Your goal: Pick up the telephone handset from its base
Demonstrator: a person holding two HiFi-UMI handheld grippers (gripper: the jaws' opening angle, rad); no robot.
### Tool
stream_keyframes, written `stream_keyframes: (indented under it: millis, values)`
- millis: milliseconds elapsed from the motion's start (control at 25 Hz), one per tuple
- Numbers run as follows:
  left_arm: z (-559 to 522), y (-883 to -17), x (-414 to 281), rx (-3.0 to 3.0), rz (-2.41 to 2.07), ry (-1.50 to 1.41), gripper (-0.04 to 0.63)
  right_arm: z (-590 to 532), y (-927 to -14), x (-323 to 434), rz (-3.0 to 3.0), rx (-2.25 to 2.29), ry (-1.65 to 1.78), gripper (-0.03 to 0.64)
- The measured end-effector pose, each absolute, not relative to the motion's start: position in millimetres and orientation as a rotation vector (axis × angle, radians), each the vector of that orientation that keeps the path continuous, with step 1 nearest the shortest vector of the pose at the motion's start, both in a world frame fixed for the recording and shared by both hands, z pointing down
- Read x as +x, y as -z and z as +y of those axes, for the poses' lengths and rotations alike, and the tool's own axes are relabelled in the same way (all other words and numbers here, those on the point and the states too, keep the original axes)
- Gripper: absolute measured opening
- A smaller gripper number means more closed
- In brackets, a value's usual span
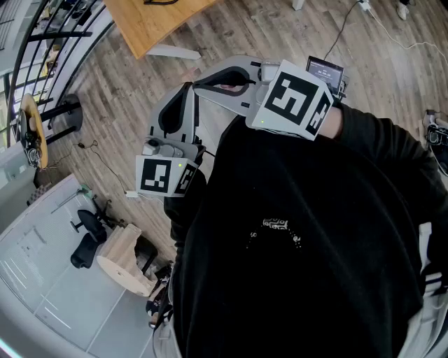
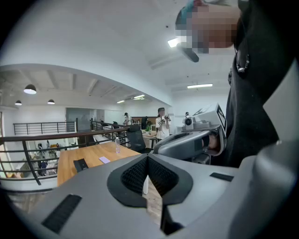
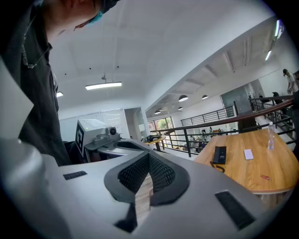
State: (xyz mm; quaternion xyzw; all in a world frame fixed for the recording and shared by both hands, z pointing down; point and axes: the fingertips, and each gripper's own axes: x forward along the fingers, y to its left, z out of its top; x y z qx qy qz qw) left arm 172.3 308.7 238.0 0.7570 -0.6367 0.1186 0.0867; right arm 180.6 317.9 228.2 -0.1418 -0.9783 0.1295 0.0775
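Observation:
The black telephone point(image 3: 219, 154) lies on a wooden table point(image 3: 252, 170) well ahead of my right gripper point(image 3: 148, 158); I cannot tell the handset from its base. In the left gripper view a dark object point(image 2: 80, 164), probably the same phone, lies on that table point(image 2: 93, 158). My left gripper point(image 2: 147, 161) has its pads together with nothing between them. The right gripper's pads also meet, empty. In the head view both grippers are held close to the person's chest, the left gripper point(image 1: 185, 91) beside the right gripper point(image 1: 204, 82), over the floor and short of the table point(image 1: 150, 24).
A plank floor point(image 1: 126, 119) lies below. A railing point(image 1: 49, 42) curves along the upper left. A white desk point(image 1: 49, 280), a black office chair point(image 1: 87, 238) and a wooden stool point(image 1: 122, 255) stand at the lower left. Cables point(image 1: 350, 21) cross the floor. People point(image 2: 161, 122) stand far off.

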Motion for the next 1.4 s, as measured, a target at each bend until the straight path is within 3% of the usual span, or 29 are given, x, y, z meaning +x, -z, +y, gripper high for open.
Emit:
stream_keyframes:
  millis: [280,960,1400]
  values:
    - [315,-238,165,2.213,-1.769,0.013,-0.006,321,-223,177,-2.944,-0.452,-0.406,0.017]
    - [287,-255,149,1.944,-1.916,0.183,-0.002,300,-245,176,-2.876,-0.465,-0.475,0.018]
    - [260,-259,159,1.952,-1.913,0.143,-0.002,277,-243,183,-2.892,-0.512,-0.471,0.018]
